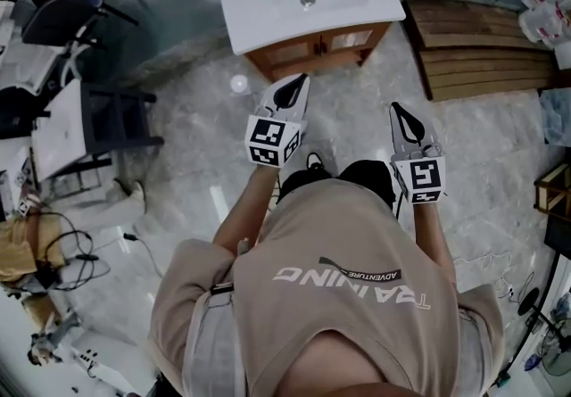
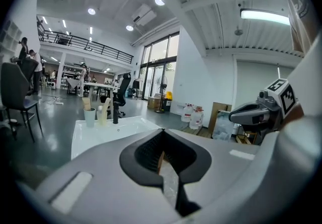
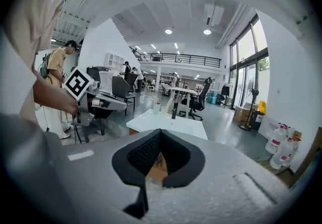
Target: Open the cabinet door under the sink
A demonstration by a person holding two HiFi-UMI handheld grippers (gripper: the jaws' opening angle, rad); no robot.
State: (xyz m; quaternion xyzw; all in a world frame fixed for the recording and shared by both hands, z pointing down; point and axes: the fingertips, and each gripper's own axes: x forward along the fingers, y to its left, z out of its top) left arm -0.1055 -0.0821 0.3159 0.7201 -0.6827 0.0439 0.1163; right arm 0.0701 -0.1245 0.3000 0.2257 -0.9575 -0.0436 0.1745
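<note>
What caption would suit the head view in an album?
Seen from above, a person holds the left tongs and right tongs, both shut, toward the closed cabinet under a sink.

Stacked wooden pallets (image 1: 482,47) lie on the marble floor (image 1: 196,119) at the far right. Large water bottles (image 1: 542,3) stand just right of them. A black chair (image 1: 62,12) stands far left. Tangled cables (image 1: 67,261) lie near left.
</note>
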